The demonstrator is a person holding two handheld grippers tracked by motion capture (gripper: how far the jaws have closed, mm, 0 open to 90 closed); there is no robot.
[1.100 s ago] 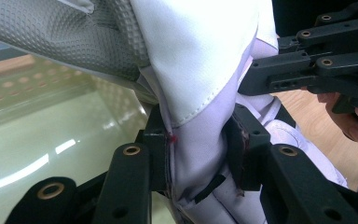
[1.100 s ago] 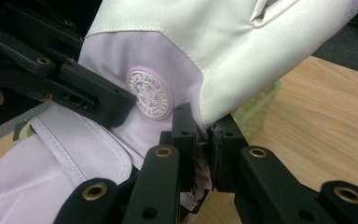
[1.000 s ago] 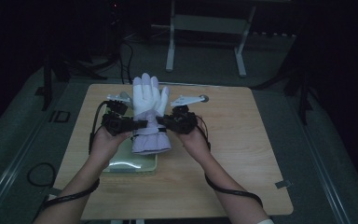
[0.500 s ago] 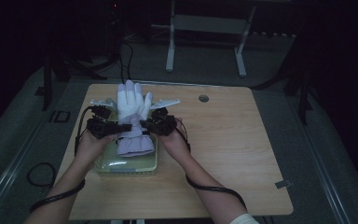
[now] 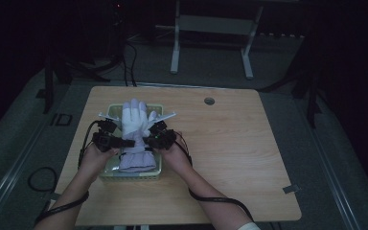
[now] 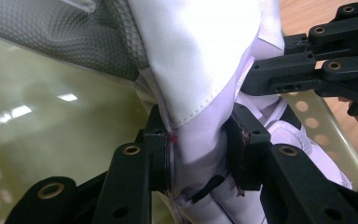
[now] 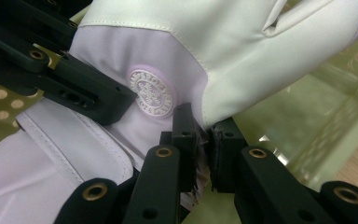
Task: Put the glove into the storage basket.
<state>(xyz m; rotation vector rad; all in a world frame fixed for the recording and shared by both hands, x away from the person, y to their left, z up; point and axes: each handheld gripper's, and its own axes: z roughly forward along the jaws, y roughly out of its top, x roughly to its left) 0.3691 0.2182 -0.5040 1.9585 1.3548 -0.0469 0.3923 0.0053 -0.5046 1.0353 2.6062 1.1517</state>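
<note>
Glove: white and pale lilac glove (image 5: 135, 136) is held over the basket at about 9 o'clock on the table, fingers toward 12 o'clock, cuff toward 6 o'clock; a gripper clamps each side at the wrist
Table: light wooden top (image 5: 249, 158) with rounded corners; a small round hole (image 5: 209, 101) sits near its far edge at 12 o'clock
Basket: pale green plastic basket (image 5: 130, 175) with perforated walls lies under the glove, long axis running 12 to 6 o'clock; whether the glove touches its floor I cannot tell
Glove detail: in the right gripper view a round embossed badge (image 7: 150, 92) sits on the lilac back of the glove (image 7: 242, 42), just at 10 o'clock of the pinching jaws; in the left gripper view a grey textured palm patch (image 6: 74, 37) lies at 11 o'clock above the glove's white fabric (image 6: 200, 51)
Left gripper: left gripper (image 5: 116, 142) at 9 o'clock of the glove; its jaws are clamped on a thick fold of the wrist fabric, seen close in its own view (image 6: 200, 156)
Right gripper: right gripper (image 5: 152, 139) at 3 o'clock of the glove; its jaws stand nearly together, pinching a thin edge of the fabric (image 7: 204, 140)
Hands: a bare hand holds each gripper; forearms come in from 6 o'clock
</note>
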